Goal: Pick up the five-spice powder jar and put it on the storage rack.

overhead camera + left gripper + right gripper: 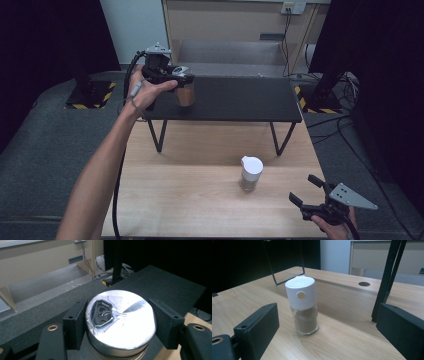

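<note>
Right tongs: at the near right corner of the wooden table, held in the person's right hand. Jaws stand apart, released, nothing between the pads. In the right gripper view the 2 black jaws frame the spice jar from a distance without touching it.

Spice jar: stands upright on the wooden table, toward the near right, well apart from the right tongs. Long axis vertical. Clear glass body with brown powder inside; white cap with 1 round beige spot on its side.

Black shelf: a low dark stand on thin metal legs, set along the far edge of the wooden table.

Left tongs: over the left end of the black shelf, held in the person's left hand with the arm stretched forward. Jaws clenched on the can, 1 pad pressed to each side just under its rim.

Can: upright, long axis vertical, top facing up. Its base is at the left end of the shelf; whether it rests on the surface or hangs just above it cannot be told. Brownish wall, bright silver lid. The lid is opened: the pull tab is bent and a dark opening shows in the foil toward one side of the top.
</note>
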Motion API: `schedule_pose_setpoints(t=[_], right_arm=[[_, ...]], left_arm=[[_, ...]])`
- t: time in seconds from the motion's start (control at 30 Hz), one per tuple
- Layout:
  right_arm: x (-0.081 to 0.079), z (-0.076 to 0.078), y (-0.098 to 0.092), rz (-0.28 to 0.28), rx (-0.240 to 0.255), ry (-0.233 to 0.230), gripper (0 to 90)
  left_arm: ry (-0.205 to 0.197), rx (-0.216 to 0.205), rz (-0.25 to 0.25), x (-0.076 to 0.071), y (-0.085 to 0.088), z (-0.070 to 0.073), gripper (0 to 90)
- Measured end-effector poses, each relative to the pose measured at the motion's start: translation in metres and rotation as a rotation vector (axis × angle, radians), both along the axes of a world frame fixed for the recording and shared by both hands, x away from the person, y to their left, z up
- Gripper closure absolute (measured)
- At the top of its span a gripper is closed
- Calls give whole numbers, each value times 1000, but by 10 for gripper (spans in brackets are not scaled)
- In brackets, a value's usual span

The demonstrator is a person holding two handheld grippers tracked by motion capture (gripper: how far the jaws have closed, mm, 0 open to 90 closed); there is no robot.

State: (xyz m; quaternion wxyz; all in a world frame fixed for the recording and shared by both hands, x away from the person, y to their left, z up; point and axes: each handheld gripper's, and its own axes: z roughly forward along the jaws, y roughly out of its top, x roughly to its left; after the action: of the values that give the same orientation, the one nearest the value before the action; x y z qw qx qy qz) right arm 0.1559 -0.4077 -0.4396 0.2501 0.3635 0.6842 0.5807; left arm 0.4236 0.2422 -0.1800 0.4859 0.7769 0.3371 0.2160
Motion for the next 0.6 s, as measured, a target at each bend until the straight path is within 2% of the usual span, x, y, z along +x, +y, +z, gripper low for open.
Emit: schedule_pose_setpoints(t=[0.13, 0.43, 0.6], right_arm=[[-1, 0, 0, -3, 2, -1, 49], [-1, 0, 0, -2, 2, 1, 49], [-1, -1, -1, -2, 2, -2, 49]], left_arm=[[4, -3, 26, 6, -1, -6, 335], [7, -6, 32, 11, 0, -13, 335], [29, -12, 28, 16, 1, -18, 335]])
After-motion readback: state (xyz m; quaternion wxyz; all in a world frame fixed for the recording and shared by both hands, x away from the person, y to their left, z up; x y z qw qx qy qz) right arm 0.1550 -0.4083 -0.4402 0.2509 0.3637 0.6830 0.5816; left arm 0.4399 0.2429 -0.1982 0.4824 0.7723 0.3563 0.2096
